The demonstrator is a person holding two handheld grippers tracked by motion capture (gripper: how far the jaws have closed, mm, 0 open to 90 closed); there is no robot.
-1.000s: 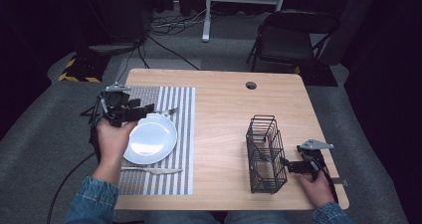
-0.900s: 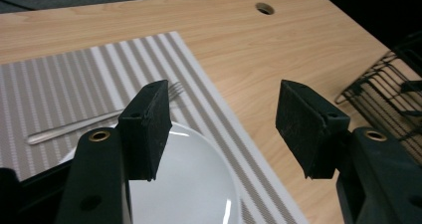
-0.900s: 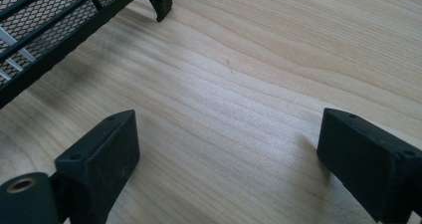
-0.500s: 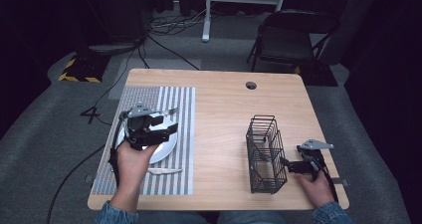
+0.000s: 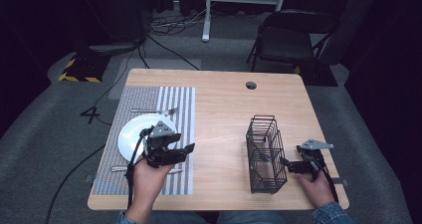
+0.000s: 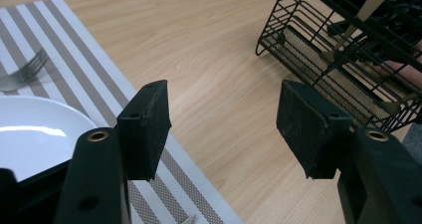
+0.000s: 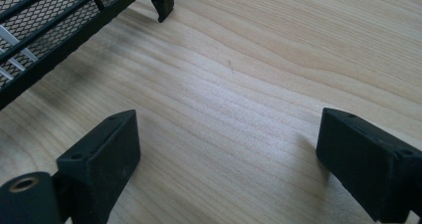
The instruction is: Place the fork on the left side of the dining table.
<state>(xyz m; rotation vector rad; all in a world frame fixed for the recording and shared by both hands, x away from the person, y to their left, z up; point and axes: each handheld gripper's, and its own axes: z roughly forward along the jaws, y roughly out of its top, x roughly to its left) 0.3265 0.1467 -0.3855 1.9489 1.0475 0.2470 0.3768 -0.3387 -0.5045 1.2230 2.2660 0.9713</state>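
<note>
My left gripper [image 5: 190, 147] hangs open over the right edge of the striped placemat [image 5: 176, 104], jaws pointing right towards the black wire basket [image 5: 266, 154]. Nothing lies between its jaws [image 6: 224, 119], just bare wood and the mat. A white plate [image 5: 133, 132] sits on the mat right behind that hand, and its rim [image 6: 35, 129] is at the left of the left gripper view. My right gripper [image 5: 285, 163] rests low beside the basket's right side, open [image 7: 229, 149] and empty over the wood. A metal utensil handle [image 6: 366, 7] shows through the basket's wires [image 6: 318, 50].
A fork [image 5: 153, 110] lies on the mat beyond the plate, also seen as a fork [image 6: 25, 72] in the left gripper view. Another utensil [image 5: 118, 169] lies along the mat's near side. The basket's corner [image 7: 74, 20] stands close to my right jaws. A cable hole [image 5: 251, 85] marks the far tabletop.
My left gripper has swung from the table's left edge rightwards across the plate to the mat's right edge, staying open. The right gripper and basket have not moved.
</note>
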